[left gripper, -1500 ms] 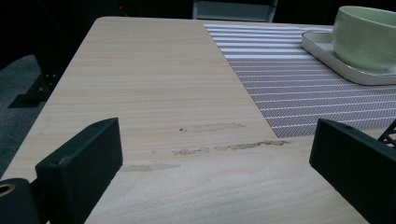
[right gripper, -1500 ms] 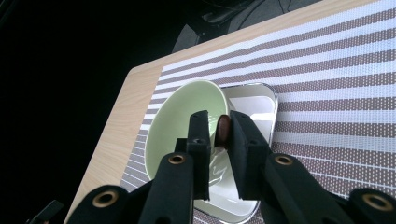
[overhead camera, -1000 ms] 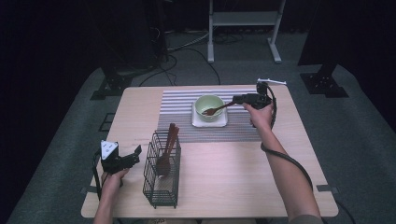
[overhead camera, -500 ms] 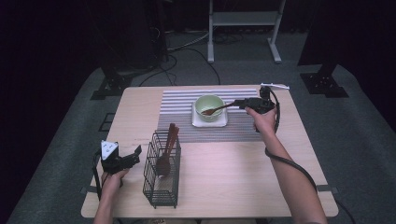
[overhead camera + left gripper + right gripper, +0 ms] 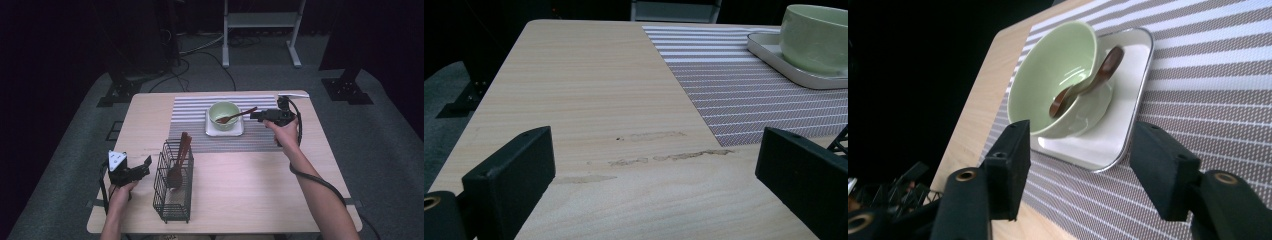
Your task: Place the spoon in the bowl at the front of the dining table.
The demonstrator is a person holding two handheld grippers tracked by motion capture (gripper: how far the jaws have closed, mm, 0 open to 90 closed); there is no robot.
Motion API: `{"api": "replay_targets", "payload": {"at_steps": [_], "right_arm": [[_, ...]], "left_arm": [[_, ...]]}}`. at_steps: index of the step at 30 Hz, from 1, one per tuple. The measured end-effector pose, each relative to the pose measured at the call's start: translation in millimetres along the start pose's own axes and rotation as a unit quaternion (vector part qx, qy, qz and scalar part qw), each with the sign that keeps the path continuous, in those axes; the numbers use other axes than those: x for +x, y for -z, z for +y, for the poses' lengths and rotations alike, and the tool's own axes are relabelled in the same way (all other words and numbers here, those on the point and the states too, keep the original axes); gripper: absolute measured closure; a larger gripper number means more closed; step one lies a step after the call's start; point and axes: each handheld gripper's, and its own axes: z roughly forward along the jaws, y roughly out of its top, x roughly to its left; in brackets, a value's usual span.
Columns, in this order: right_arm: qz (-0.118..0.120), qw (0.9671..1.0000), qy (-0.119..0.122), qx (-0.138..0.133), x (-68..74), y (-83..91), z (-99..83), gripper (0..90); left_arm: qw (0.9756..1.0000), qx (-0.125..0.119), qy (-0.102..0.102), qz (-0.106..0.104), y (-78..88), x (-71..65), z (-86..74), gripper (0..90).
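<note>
- Wooden spoon [image 5: 236, 116] lies in the green bowl [image 5: 223, 113], scoop end down inside, handle propped on the rim and sticking out on the side of the right gripper [image 5: 257, 116].
- That gripper's jaws have just been opening. A second ago they were close around the handle end; now they stand apart with nothing between them, and in the right gripper view the spoon [image 5: 1087, 86] rests on its own, clear of both black jaws.
- To my eye that means the spoon has been let go and this delivery is done; the hand can draw away.
- Long axis: in the high view it runs nearly level across the table, scoop toward the person's left and low in the bowl, handle tip toward the person's right and slightly raised.
- The bowl stands on a white square tray [image 5: 239, 132], itself on the striped placemat [image 5: 195, 115] at the far middle of the table [image 5: 250, 190].
- Left gripper [image 5: 141, 167] rests near the table's near left corner, jaws wide apart and empty, just beside the wire basket [image 5: 172, 202].
- More wooden utensils [image 5: 180, 160] stand upright in that basket, so another trip looks likely.
</note>
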Motion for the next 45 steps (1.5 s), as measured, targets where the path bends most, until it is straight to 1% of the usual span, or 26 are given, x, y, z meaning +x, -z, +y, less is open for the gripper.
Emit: {"api": "replay_targets", "payload": {"at_steps": [3,5,9,11,12,13,16,19,21,22,23,26,28,31,35,36,37,39,40,45], "right_arm": [[0.007,0.9998,0.014,0.014,3.3,2.1,-2.7,36.5],[0.008,0.9997,0.016,0.017,4.1,2.7,-3.6,36.2],[0.012,0.9991,0.025,0.031,7.4,4.1,-8.6,35.3],[0.015,0.9987,0.034,0.036,9.0,4.3,-11.6,35.0],[0.016,0.998,0.043,0.045,10.6,4.3,-14.5,34.4],[0.018,0.9977,0.045,0.048,10.8,4.3,-15.9,34.1],[0.021,0.9971,0.049,0.053,11.4,4.4,-18.2,33.6],[0.025,0.9959,0.06,0.063,13.4,5.8,-21.3,33.1],[0.032,0.9949,0.062,0.072,15.8,7.8,-23.4,32.6],[0.032,0.9949,0.062,0.072,15.8,7.8,-23.4,32.6],[0.039,0.9944,0.064,0.075,16.8,9.9,-25.0,32.3],[0.042,0.9938,0.065,0.079,17.5,11.5,-27.0,31.8],[0.044,0.993,0.068,0.086,18.1,13.3,-30.3,31.2],[0.054,0.992,0.071,0.089,19.8,16.2,-34.8,31.2],[0.061,0.99,0.076,0.102,21.6,16.1,-39.7,31.1],[0.061,0.99,0.076,0.102,21.6,16.1,-39.7,31.1],[0.063,0.9882,0.082,0.112,22.7,16.0,-42.4,31.3],[0.063,0.9867,0.089,0.12,23.9,16.6,-44.4,31.3],[0.063,0.9867,0.089,0.12,23.9,16.6,-44.4,31.3],[0.07,0.9844,0.094,0.131,24.6,19.4,-50.2,31.3]], "left_arm": [[1.0,0.0,0.0,0.0,-0.1,-0.2,0.1,1.7],[1.0,0.001,-0.001,0.0,-0.1,-0.3,0.1,1.6],[1.0,0.002,-0.002,0.0,-0.2,-0.4,0.1,1.7],[1.0,0.002,-0.003,0.0,-0.2,-0.4,0.2,1.7],[1.0,0.002,-0.004,0.0,-0.3,-0.6,0.2,1.7],[1.0,0.002,-0.004,0.0,-0.3,-0.6,0.2,1.7],[1.0,0.002,-0.004,0.0,-0.4,-0.5,0.2,1.7],[1.0,0.003,-0.004,0.001,-0.4,-0.6,0.2,1.7],[1.0,0.003,-0.004,0.001,-0.5,-0.6,0.2,1.6],[1.0,0.003,-0.004,0.001,-0.5,-0.6,0.2,1.6],[1.0,0.003,-0.004,0.001,-0.5,-0.5,0.3,1.7],[1.0,0.003,-0.004,0.001,-0.6,-0.5,0.3,1.7],[1.0,0.003,-0.004,0.001,-0.7,-0.5,0.3,1.7],[1.0,0.004,-0.005,0.001,-0.8,-0.7,0.3,1.7],[1.0,0.004,-0.005,0.001,-0.7,-0.7,0.3,1.7],[1.0,0.004,-0.004,0.001,-0.8,-0.6,0.3,1.7],[1.0,0.004,-0.004,0.001,-0.7,-0.5,0.3,1.7],[1.0,0.004,-0.004,0.001,-0.8,-0.6,0.3,1.7],[1.0,0.004,-0.004,0.001,-0.8,-0.6,0.3,1.7],[1.0,0.004,-0.005,0.001,-0.7,-0.9,0.3,1.7]]}}
